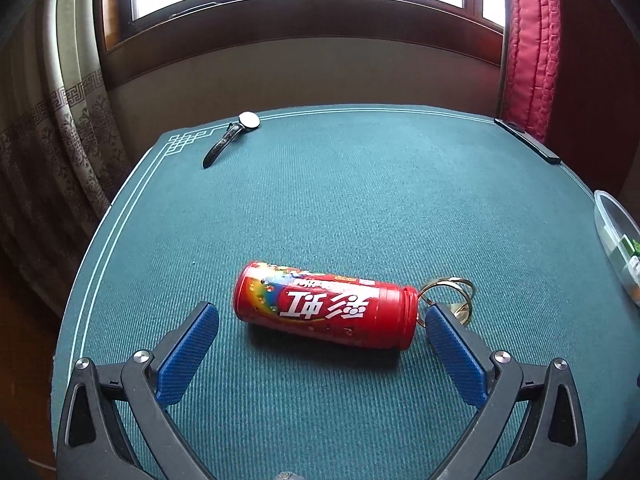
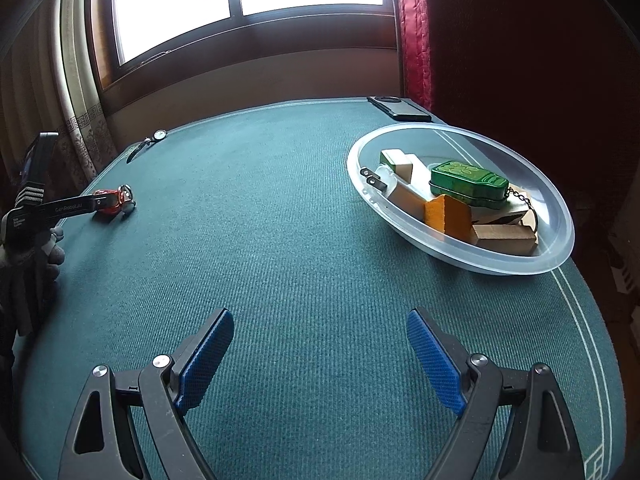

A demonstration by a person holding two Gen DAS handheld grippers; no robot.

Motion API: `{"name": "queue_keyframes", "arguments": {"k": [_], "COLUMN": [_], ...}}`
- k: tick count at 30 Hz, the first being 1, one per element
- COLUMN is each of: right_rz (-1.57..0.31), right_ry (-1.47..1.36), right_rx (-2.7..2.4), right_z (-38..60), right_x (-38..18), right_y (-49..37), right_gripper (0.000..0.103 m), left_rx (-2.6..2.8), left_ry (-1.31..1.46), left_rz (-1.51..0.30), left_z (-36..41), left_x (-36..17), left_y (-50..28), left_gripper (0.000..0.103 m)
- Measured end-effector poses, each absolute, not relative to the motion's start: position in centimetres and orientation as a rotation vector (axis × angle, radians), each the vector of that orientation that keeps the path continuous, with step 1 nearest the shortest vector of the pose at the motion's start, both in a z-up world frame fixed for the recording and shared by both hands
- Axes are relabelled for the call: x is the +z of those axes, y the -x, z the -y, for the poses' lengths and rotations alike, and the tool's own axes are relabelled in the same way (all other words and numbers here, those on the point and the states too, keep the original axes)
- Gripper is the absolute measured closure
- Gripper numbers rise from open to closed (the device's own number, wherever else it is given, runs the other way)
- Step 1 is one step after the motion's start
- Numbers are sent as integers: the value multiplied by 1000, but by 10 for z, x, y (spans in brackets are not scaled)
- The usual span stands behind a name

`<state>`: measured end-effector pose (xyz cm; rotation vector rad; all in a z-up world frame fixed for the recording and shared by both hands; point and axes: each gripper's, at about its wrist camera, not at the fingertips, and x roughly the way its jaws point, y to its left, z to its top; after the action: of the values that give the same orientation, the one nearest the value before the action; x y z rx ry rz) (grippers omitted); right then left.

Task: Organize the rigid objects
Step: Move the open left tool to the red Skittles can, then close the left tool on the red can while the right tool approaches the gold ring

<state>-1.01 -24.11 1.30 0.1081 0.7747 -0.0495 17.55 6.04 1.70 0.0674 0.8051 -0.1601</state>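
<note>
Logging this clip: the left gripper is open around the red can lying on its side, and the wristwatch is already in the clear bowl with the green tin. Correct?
Not quite. The wristwatch is not in the clear bowl; the left wrist view shows it lying on the table near the far left corner. The rest holds: the left gripper is open around the red can, and the green tin is in the bowl.
</note>
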Motion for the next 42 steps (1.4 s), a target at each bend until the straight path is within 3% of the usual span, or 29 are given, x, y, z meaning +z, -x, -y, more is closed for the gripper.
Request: {"name": "queue_keyframes", "arguments": {"k": [4,6,12,22,26,30,33,42], "right_rz": [-785,-791,-784,-784,-778,-777,-788,-832], "right_ry": [-89,-81,-72,-25,23,80,102,105], "right_rx": [-26,-7,65,213,270,289,298,344], "right_z": [229,221,192,124,93,71,61,52], "right_x": [13,14,25,37,37,32,28,17], "right_y": [3,-3,-28,-90,-114,-140,-155,-167], "right_gripper": [12,12,12,12,12,12,20,66], "left_rx": [-142,-138,-157,-209,-206,-188,-180,-150], "left_ry": [3,23,84,197,211,211,215,189], "left_rz": [-838,-843,-834,-820,-815,-806,-790,-788], "left_z": [-73,-76,-86,-103,-108,-113,-119,-126], "left_x": [12,11,11,12,12,15,18,16], "left_y": [-180,-181,-178,-173,-170,-167,-166,-168], "left_gripper": [5,23,46,46,28,18,12,10]}}
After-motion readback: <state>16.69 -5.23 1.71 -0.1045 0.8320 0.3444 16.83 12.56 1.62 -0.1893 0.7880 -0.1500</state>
